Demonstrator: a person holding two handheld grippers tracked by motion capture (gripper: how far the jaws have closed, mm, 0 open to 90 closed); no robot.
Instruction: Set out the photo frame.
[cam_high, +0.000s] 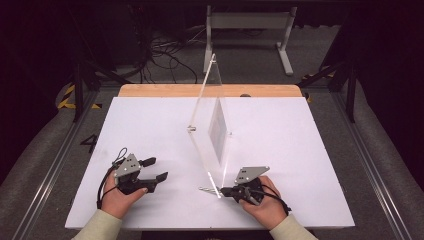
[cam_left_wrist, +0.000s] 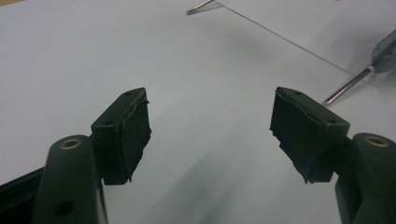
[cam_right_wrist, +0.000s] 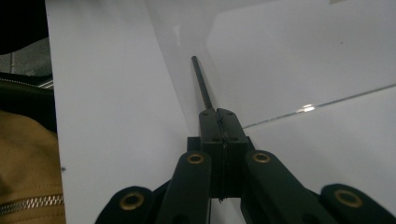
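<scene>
Right claw (cam_right_wrist: 218, 114) clamped on thin metal rod (cam_right_wrist: 201, 84), rod seemingly through clear panel (cam_high: 207, 135).

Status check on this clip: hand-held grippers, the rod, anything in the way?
Left hand-held gripper open, empty. Right hand-held gripper shut on thin metal rod, at clear acrylic panel's near corner. Nothing in the way.
</scene>
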